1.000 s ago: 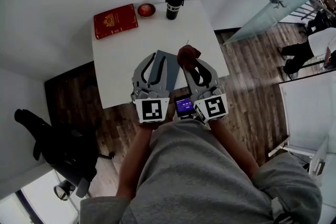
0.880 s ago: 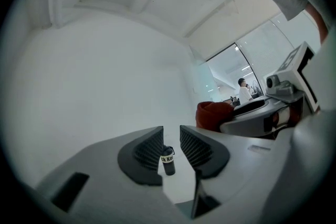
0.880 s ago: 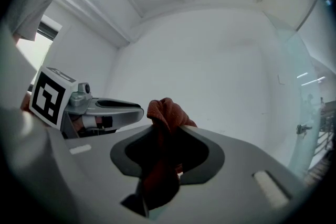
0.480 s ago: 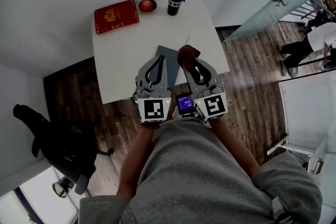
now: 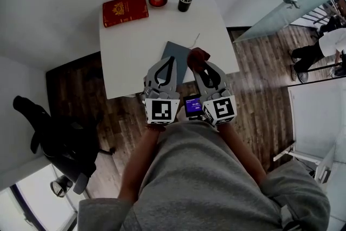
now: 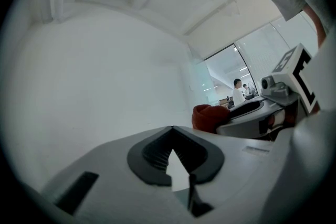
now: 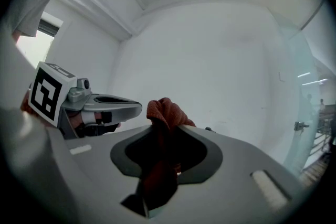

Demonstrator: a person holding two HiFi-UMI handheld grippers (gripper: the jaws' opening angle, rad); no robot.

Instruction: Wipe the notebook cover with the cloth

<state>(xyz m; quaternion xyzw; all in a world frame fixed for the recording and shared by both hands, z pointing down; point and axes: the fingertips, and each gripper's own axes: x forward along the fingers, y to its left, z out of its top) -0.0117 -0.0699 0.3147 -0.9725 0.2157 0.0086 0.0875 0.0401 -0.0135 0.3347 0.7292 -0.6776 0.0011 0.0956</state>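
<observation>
Head view: cloth [image 5: 197, 55] clamped in right gripper [image 5: 201, 64]; left gripper [image 5: 169, 61] shut, nothing held.
Notebook [image 5: 174, 51] best steadied by left tips; cloth pressed flat, drawn across cover.

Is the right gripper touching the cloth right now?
Touching. The right gripper view shows the cloth pinched between the closed jaws of the right gripper, with a bunch sticking out past the tips.
</observation>
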